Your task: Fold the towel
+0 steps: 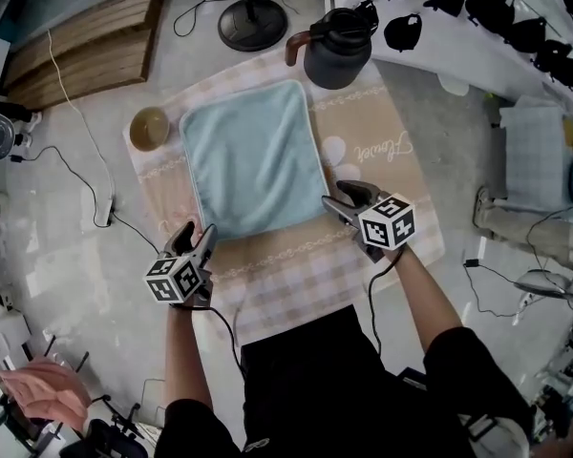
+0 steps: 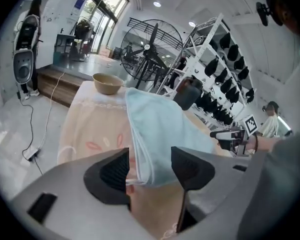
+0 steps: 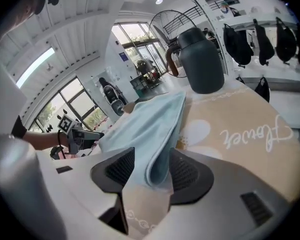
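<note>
Left hand-held gripper (image 2: 150,168) had its jaws wide apart. The near left corner of the towel (image 1: 253,156) lay loose between them, and neither pad pressed on it. Right hand-held gripper (image 3: 149,171) was the same: jaws spread, the towel's near right corner between them, not clamped. The fabric sat close against one pad, and we could not tell whether it touched.

From the head view we saw one gripper at each near corner of the towel. The towel was light blue and roughly square, and it lay flat in the middle of a beige checked cloth (image 1: 372,132). Both gripper views showed two layers at its near edge, so we logged it as folded over.

A tan bowl (image 1: 150,128) stood on the cloth near the towel's far left corner, not touching it. A dark grey jug (image 1: 337,51) with a brown handle stood at the cloth's far edge, past the far right corner.

Beyond the cloth we noted a fan's round base (image 1: 253,24) on the floor, a wooden platform (image 1: 86,46) at far left, and a white rack (image 1: 487,36) with black items at far right.
</note>
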